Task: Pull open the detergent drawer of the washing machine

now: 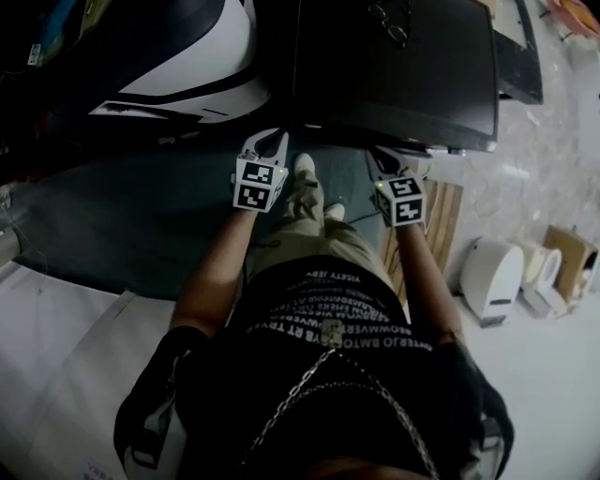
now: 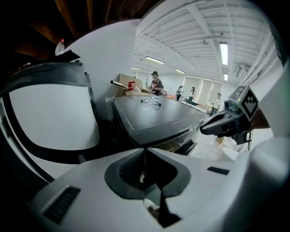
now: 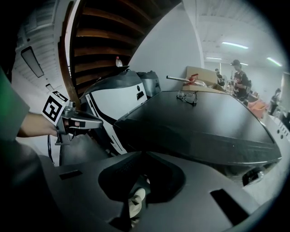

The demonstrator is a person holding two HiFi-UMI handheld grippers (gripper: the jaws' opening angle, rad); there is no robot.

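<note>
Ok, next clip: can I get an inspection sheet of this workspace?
Surface: grey floor under the person's feet.
Job's things: black-topped machine; detergent drawer not made out.
Clutter: glasses on the machine's top.
Grippers: left hand-held gripper and right hand-held gripper both shut, empty, touching nothing.
Cables: thin dark line hanging by the left hand-held gripper, possibly a lead.
Surroundings: white-and-black appliance at left, wooden pallet at right, people far behind.

The washing machine (image 1: 394,75) stands straight ahead of me, a dark box with a flat, glossy top and a raised rim. Its front lies in shadow below the top's near edge, so I cannot make out the detergent drawer.
</note>
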